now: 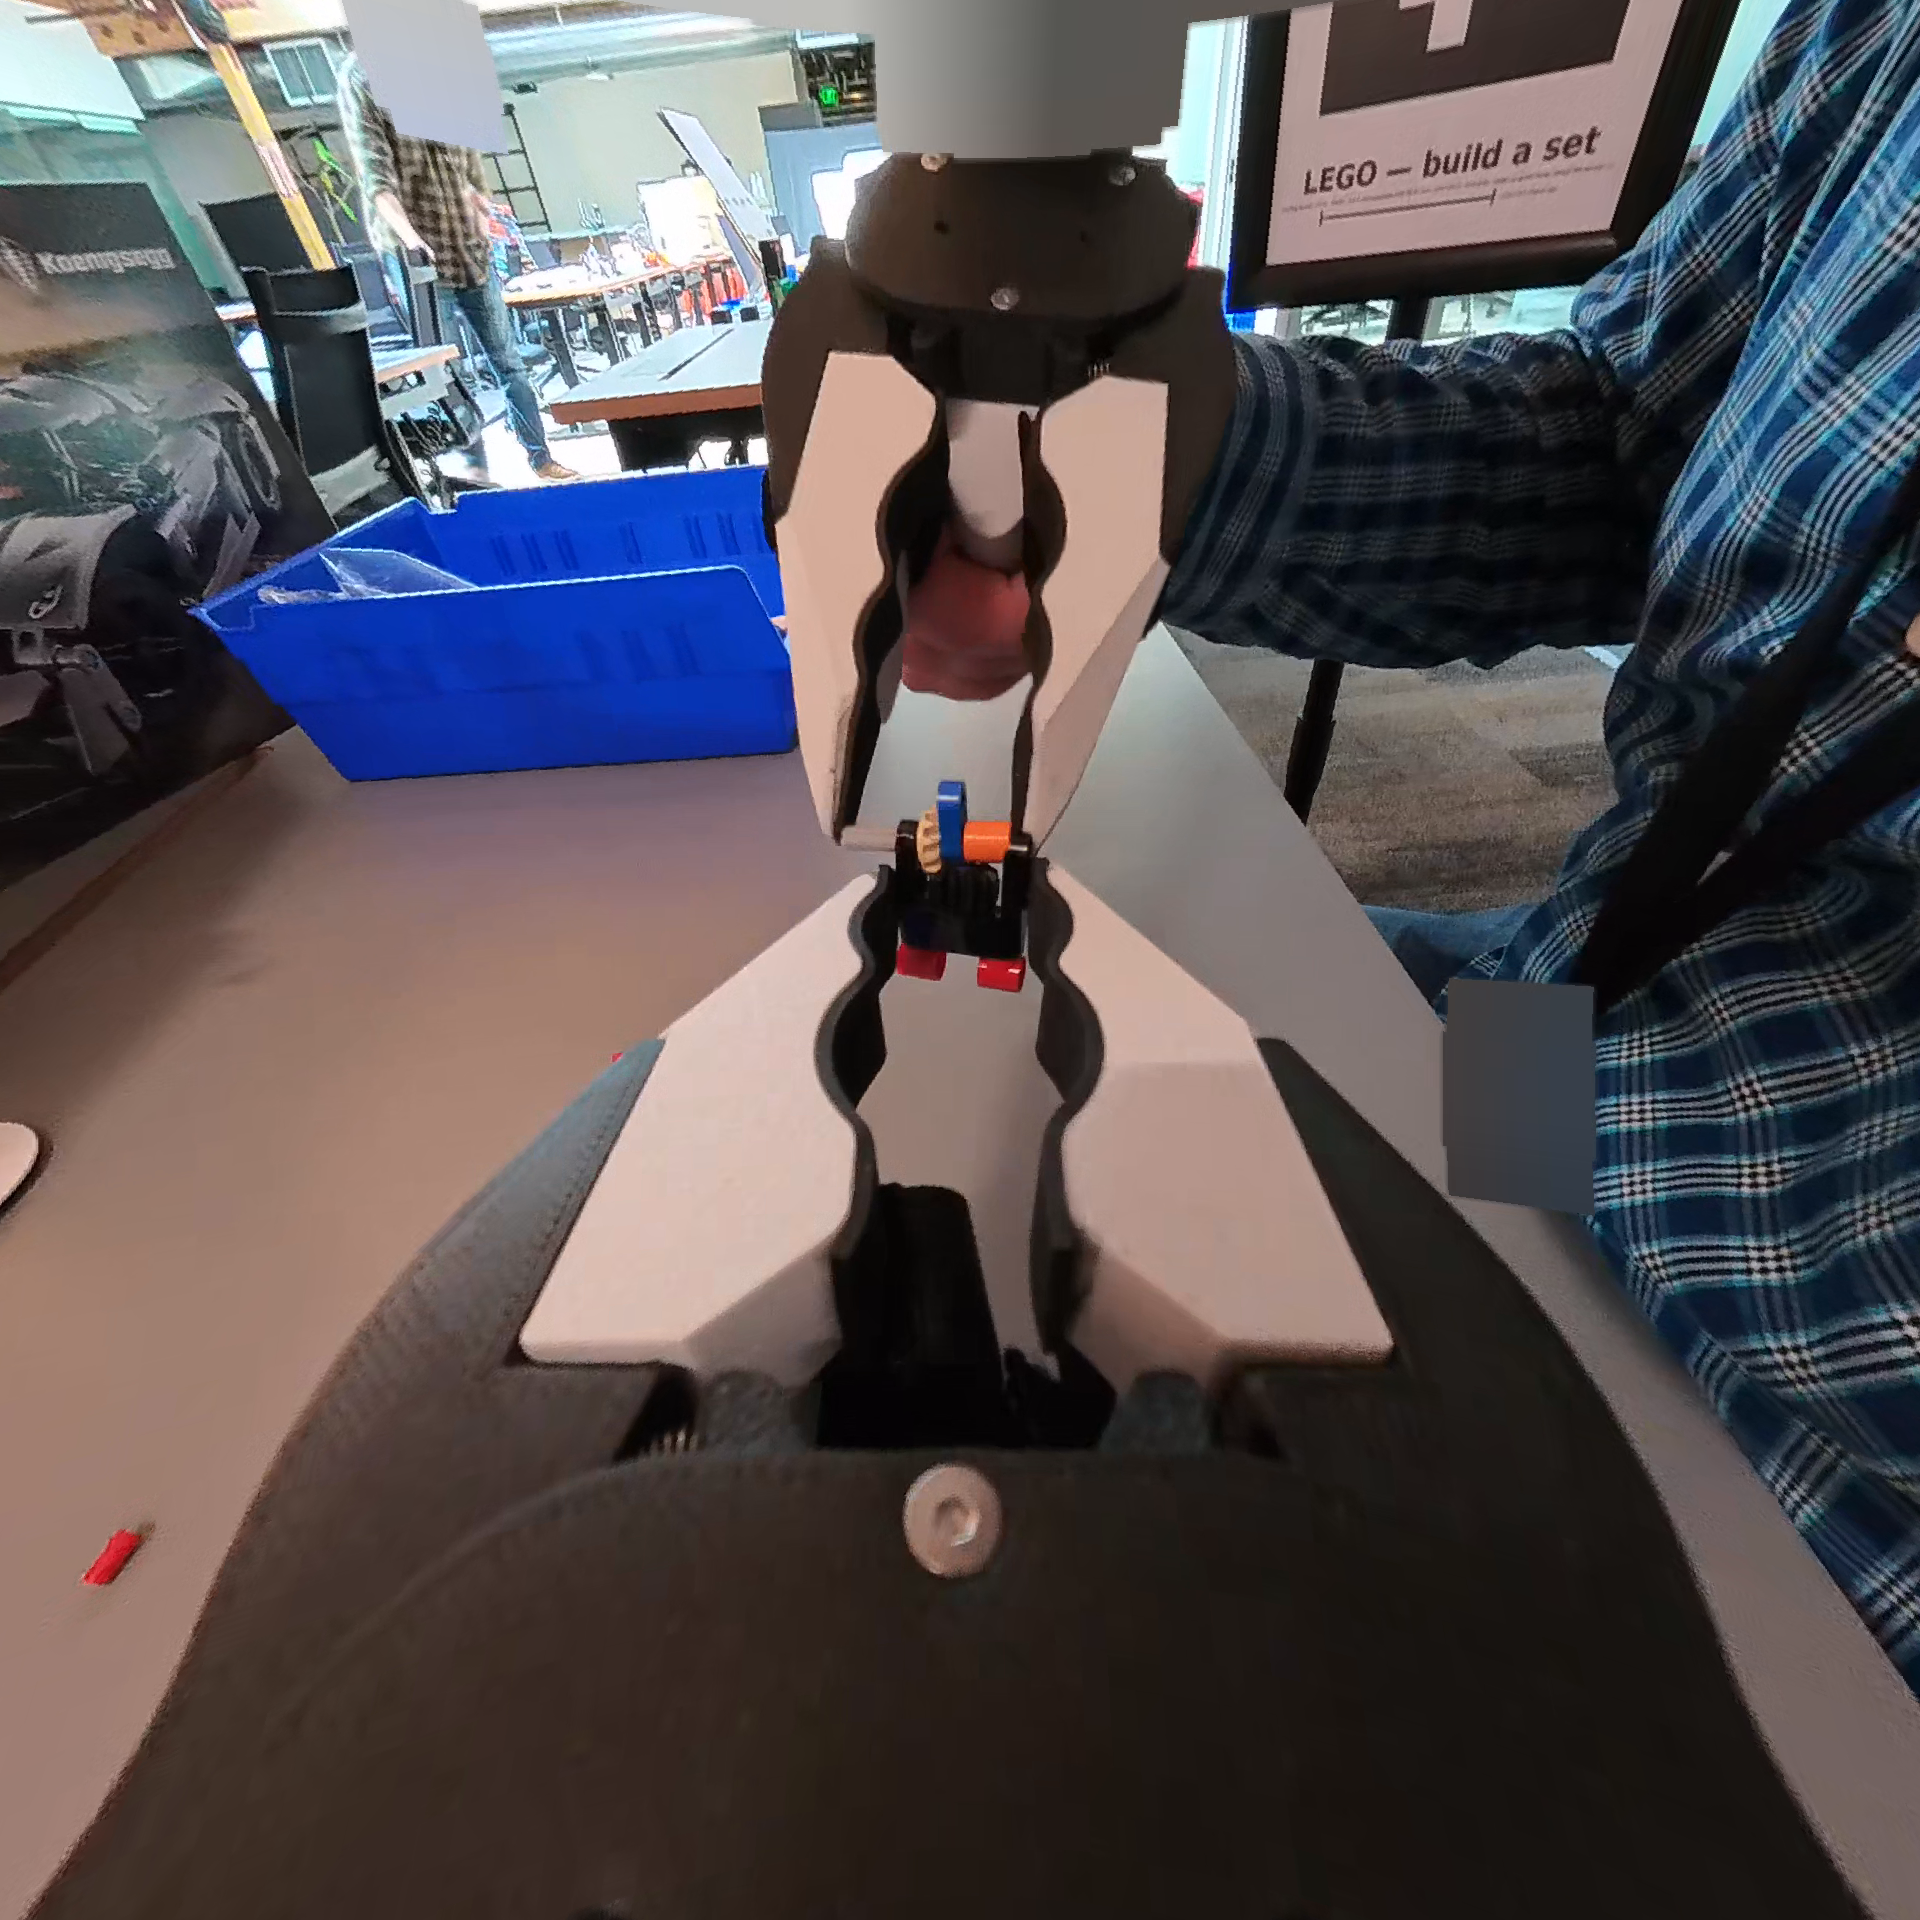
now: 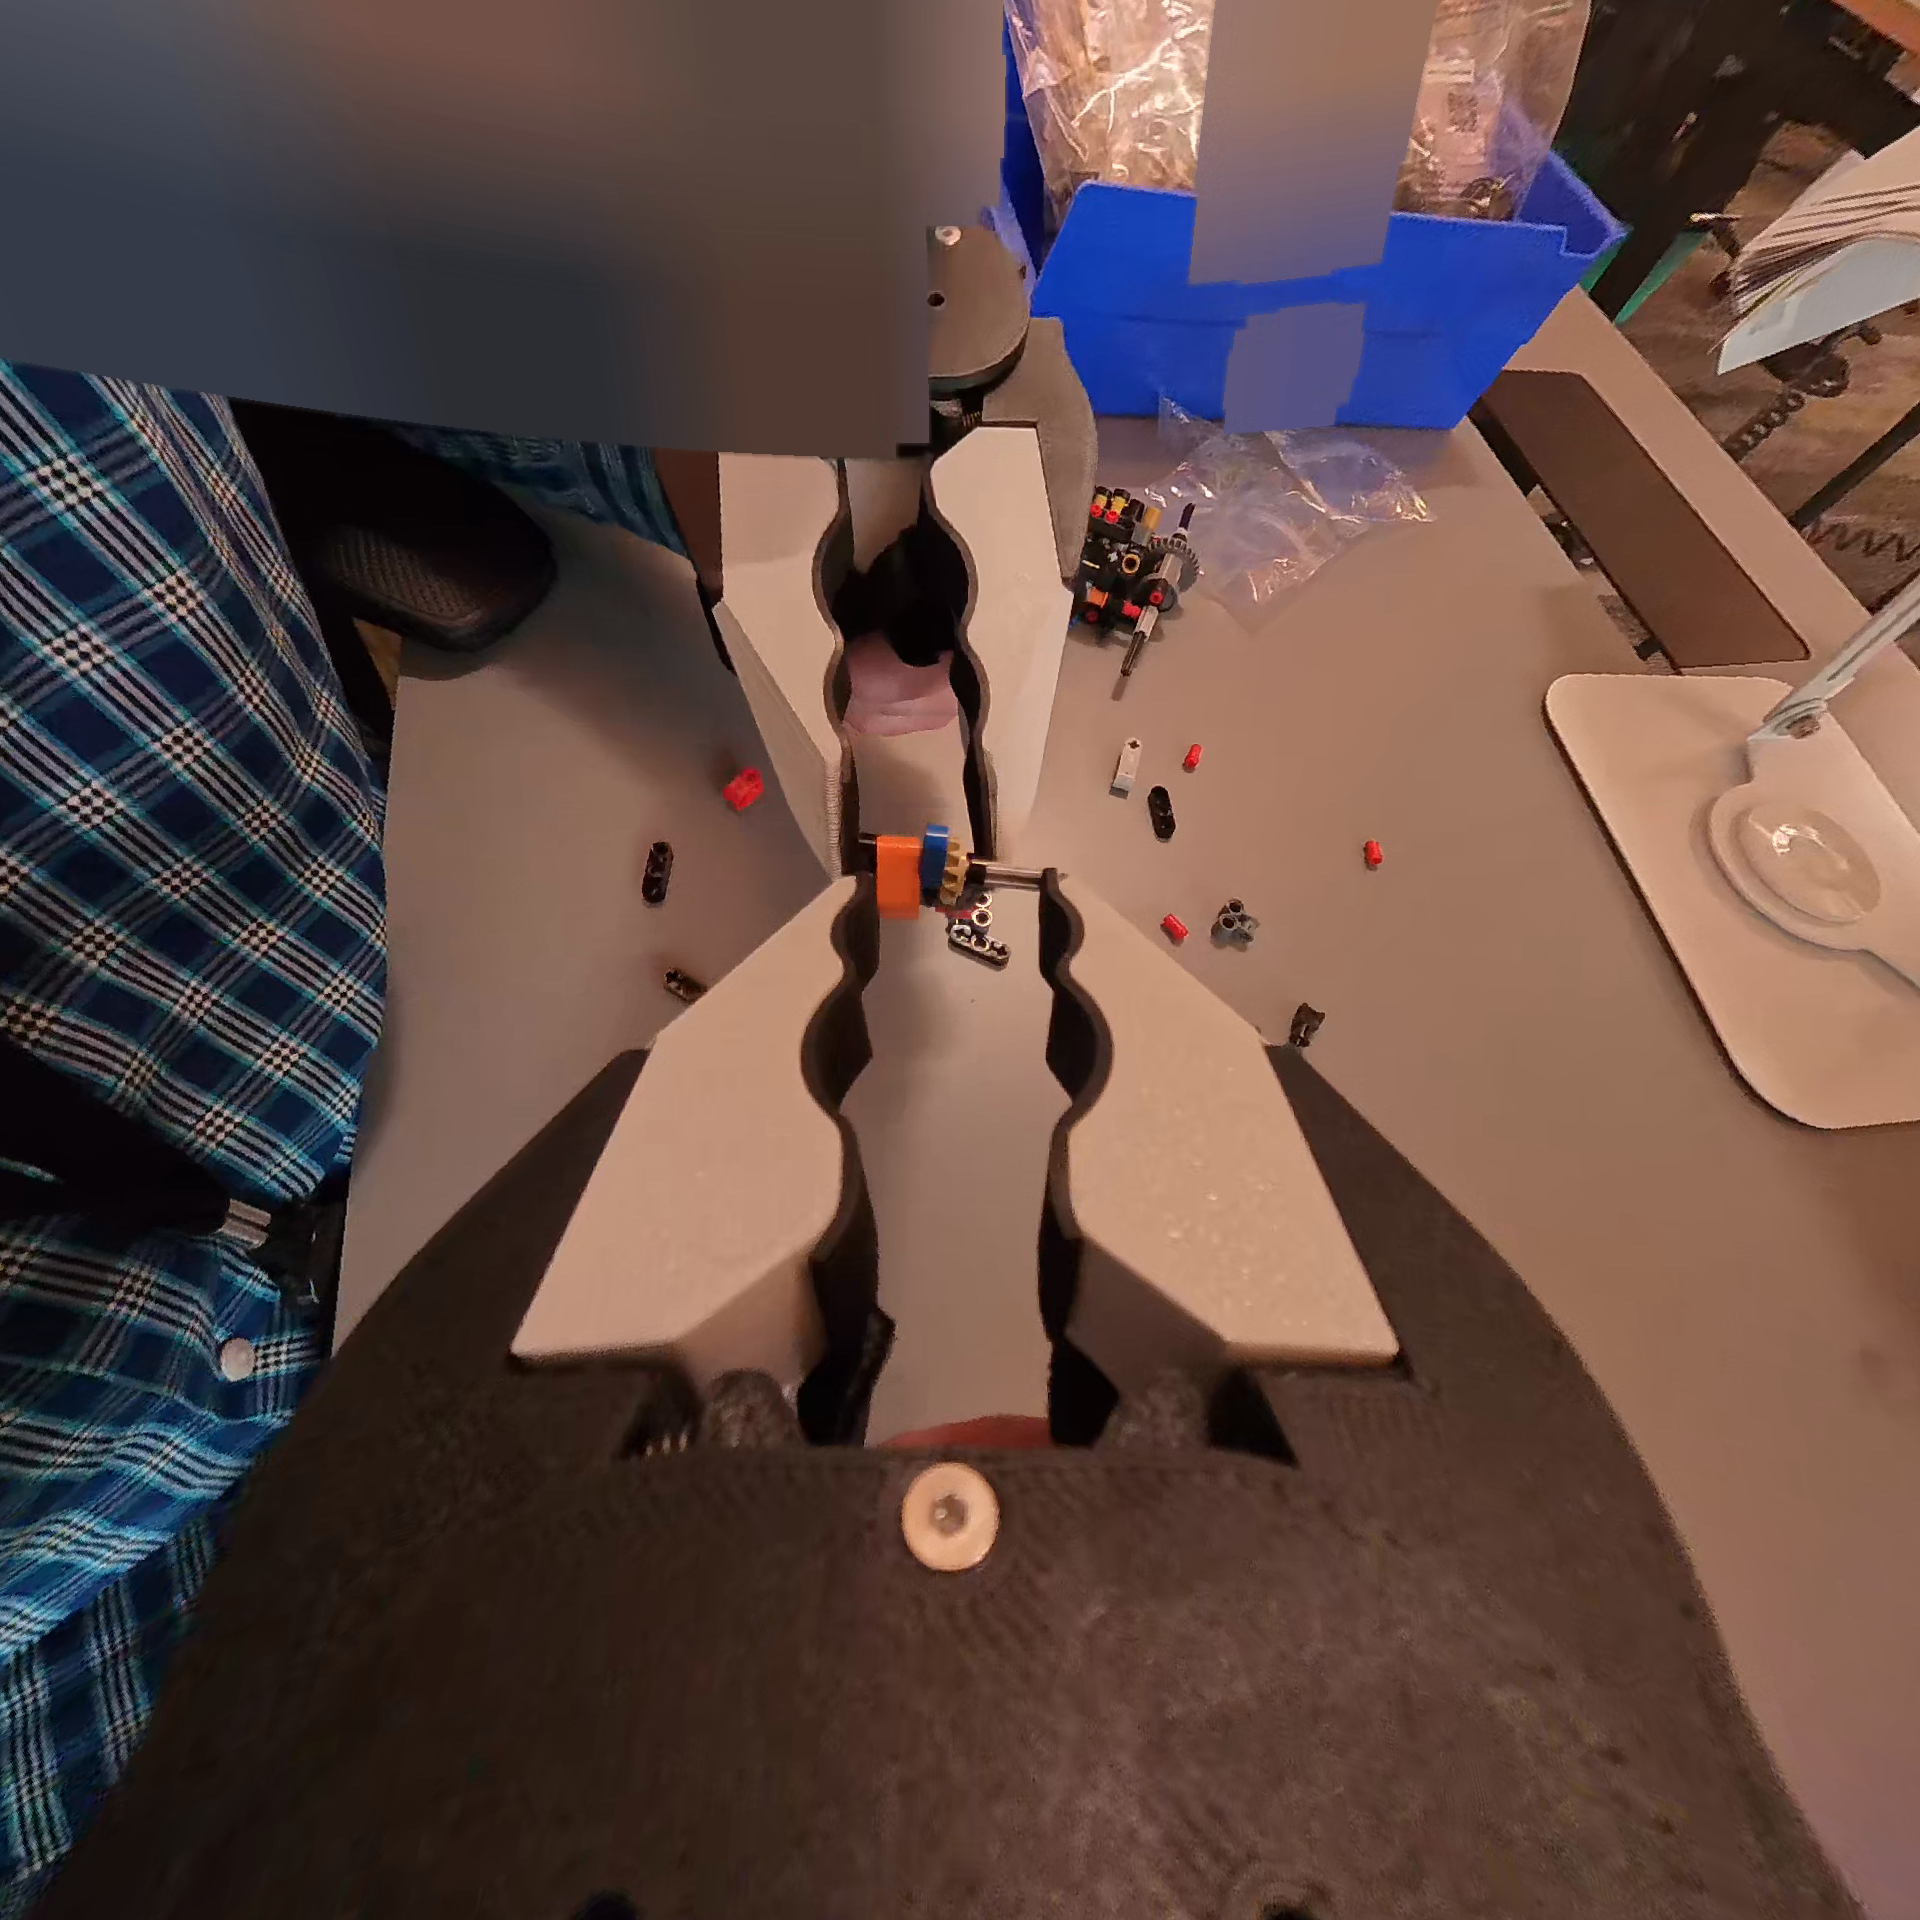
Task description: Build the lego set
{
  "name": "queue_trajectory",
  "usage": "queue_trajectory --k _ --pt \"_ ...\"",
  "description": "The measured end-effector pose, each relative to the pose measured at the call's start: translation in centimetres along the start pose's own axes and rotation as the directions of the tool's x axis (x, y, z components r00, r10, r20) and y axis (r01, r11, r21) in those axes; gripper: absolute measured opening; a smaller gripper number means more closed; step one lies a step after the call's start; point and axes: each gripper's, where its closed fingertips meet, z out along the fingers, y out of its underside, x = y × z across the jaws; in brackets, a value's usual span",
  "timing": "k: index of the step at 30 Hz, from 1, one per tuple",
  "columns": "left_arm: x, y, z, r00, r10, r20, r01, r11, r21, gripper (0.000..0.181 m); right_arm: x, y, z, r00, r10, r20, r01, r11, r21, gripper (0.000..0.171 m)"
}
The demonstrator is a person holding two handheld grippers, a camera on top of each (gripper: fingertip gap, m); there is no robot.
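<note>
We are working over a grey worktop (image 2: 1351,1039), a blue bin (image 1: 520,665) at its far edge. Our left claw (image 1: 961,904) is clenching a small black sub-assembly (image 1: 961,914); our right claw (image 2: 951,883) is gripping its axle (image 2: 1013,875). A larger built module (image 2: 1127,566) is lying aside, and loose pins (image 2: 1172,927) are showing much remains.

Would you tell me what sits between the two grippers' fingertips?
A small lego assembly with black frame, red pins, and orange and blue parts on an axle; both wrist views show it between the left gripper and right gripper.
</note>
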Motion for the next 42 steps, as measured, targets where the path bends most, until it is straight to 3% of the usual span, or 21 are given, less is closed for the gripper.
queue_trajectory --k 15,26,42 --pt "0.2 1.3 0.6 1.000 0.002 -0.023 -0.004 0.995 -0.097 0.024 -0.2 1.2 0.3 0.998 -0.055 0.001 0.055 0.997 -0.063 0.027" --pt "-0.2 2.0 0.8 0.999 0.052 0.014 -0.050 0.988 -0.149 0.024 0.1 2.0 0.6 0.998 0.059 -0.021 -0.060 0.997 -0.039 0.028" --pt "-0.2 2.3 1.2 0.996 0.083 0.012 -0.080 0.981 -0.177 0.024 -0.3 2.2 0.5 0.997 0.073 0.004 -0.073 0.997 -0.023 0.035"
